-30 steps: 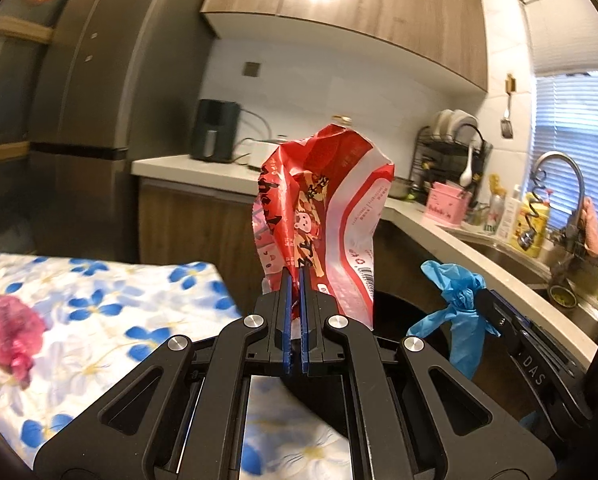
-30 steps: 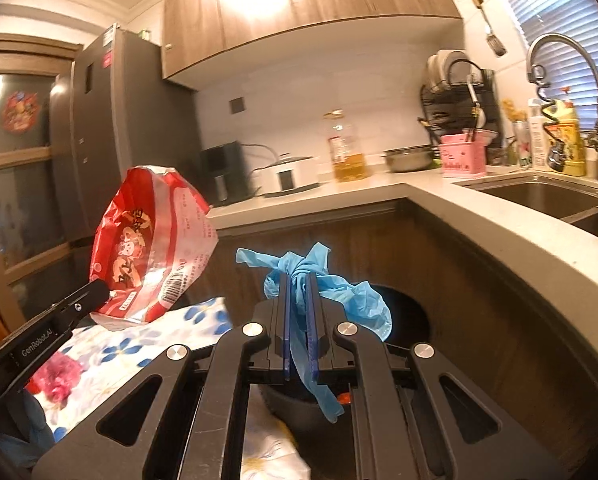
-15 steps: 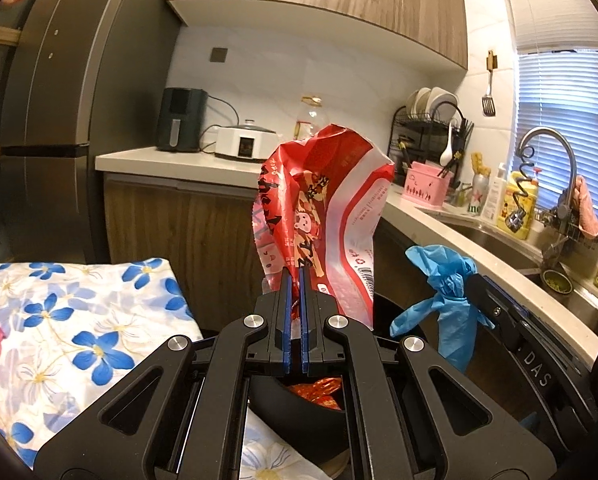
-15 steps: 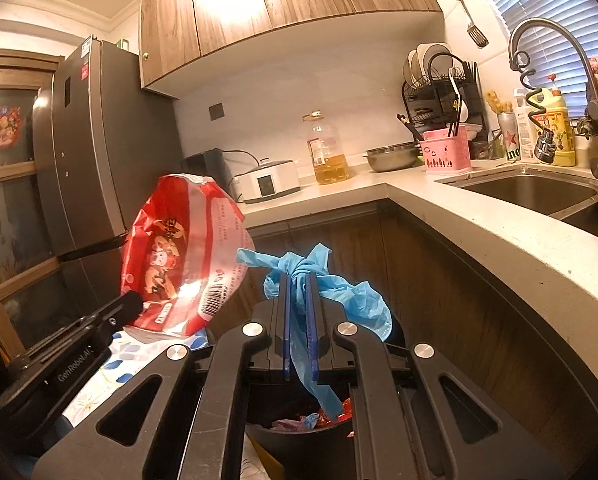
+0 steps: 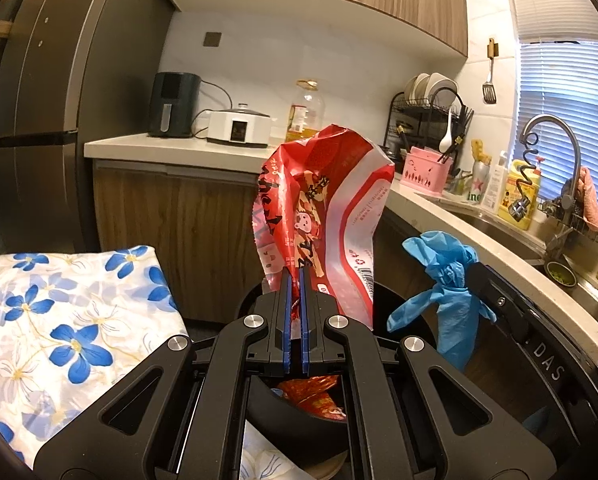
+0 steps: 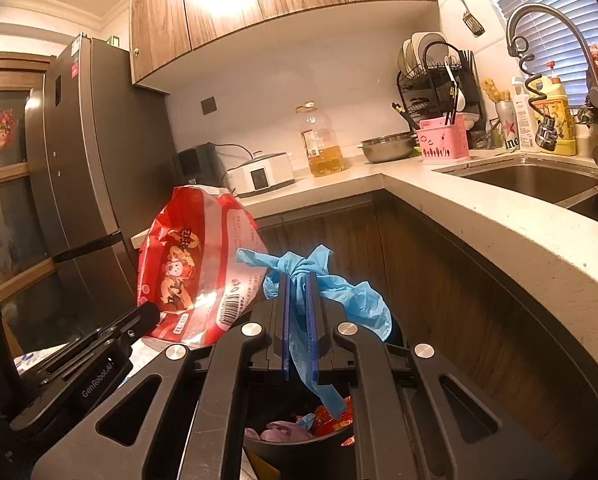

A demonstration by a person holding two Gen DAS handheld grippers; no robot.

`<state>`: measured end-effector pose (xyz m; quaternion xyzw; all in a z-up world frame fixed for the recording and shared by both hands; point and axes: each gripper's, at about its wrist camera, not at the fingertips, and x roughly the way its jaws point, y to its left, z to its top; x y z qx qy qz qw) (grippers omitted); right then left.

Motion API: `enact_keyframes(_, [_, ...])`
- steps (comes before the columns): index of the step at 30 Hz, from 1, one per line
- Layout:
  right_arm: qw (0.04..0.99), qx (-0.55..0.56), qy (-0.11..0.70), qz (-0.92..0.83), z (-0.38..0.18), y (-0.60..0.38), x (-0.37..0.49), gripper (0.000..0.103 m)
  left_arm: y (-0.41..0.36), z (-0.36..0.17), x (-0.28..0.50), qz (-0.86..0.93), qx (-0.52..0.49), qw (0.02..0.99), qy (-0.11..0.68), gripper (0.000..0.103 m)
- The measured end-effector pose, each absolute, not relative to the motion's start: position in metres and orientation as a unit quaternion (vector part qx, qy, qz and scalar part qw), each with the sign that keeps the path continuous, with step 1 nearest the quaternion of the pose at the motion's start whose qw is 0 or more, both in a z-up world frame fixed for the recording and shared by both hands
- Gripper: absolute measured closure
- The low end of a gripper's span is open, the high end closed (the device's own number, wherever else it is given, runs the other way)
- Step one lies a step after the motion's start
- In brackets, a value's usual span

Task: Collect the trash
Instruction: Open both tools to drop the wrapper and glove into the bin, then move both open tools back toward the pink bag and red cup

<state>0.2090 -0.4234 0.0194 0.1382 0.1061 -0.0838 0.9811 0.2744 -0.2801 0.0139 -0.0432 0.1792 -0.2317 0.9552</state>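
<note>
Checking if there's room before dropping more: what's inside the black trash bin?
Inside the round black trash bin, crumpled red foil wrappers and pale pink crumpled plastic show. The right hand-held gripper covers the rest, so its fullness is unclear.

Crumpled red snack bag (image 5: 323,216) and blue glove (image 6: 319,284) held above black bin (image 6: 299,446).
</note>
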Motion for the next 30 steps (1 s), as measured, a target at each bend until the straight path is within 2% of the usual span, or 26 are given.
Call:
enact_keyframes(5, [0.980, 0.136, 0.117, -0.080, 0.015, -0.421, 0.215, 0.091, -0.286, 0.003, 0.282, -0.243, -0.041, 0.950, 0.192, 0.100])
enact_keyframes(10, [0.979, 0.139, 0.121, -0.086, 0.012, -0.424, 0.215, 0.066, -0.289, -0.007, 0.289, -0.273, -0.042, 0.937, 0.214, 0.093])
enact_keyframes(12, [0.978, 0.143, 0.123, -0.090, 0.011, -0.427, 0.214, 0.065, -0.286, -0.013, 0.294, -0.263, -0.045, 0.936, 0.228, 0.075])
enact_keyframes(13, [0.978, 0.144, 0.122, -0.091, 0.010, -0.428, 0.213, 0.065, -0.282, -0.014, 0.295, -0.260, -0.053, 0.936, 0.231, 0.069])
enact_keyframes(14, [0.977, 0.145, 0.122, -0.094, 0.010, -0.429, 0.211, 0.060, -0.274, -0.015, 0.297, -0.251, -0.065, 0.937, 0.234, 0.055])
enact_keyframes(15, [0.977, 0.145, 0.122, -0.096, 0.009, -0.430, 0.210, 0.058, -0.270, -0.015, 0.298, -0.246, -0.073, 0.938, 0.235, 0.046])
enact_keyframes(16, [0.977, 0.146, 0.122, -0.096, 0.009, -0.430, 0.209, 0.056, -0.266, -0.015, 0.297, -0.242, -0.078, 0.938, 0.235, 0.043])
enact_keyframes(18, [0.977, 0.147, 0.123, -0.096, 0.008, -0.429, 0.205, 0.052, -0.255, -0.014, 0.294, -0.228, -0.085, 0.942, 0.232, 0.029])
enact_keyframes(20, [0.977, 0.149, 0.120, -0.093, 0.007, -0.427, 0.200, 0.044, -0.246, -0.012, 0.288, -0.215, -0.085, 0.946, 0.229, 0.025])
enact_keyframes(26, [0.979, 0.139, 0.124, -0.081, 0.003, -0.408, 0.186, 0.029, -0.215, -0.013, 0.262, -0.162, -0.081, 0.958, 0.224, 0.015])
enact_keyframes(30, [0.983, 0.124, 0.119, -0.070, 0.003, -0.388, 0.174, 0.027, -0.184, -0.012, 0.242, -0.111, -0.085, 0.968, 0.210, 0.013])
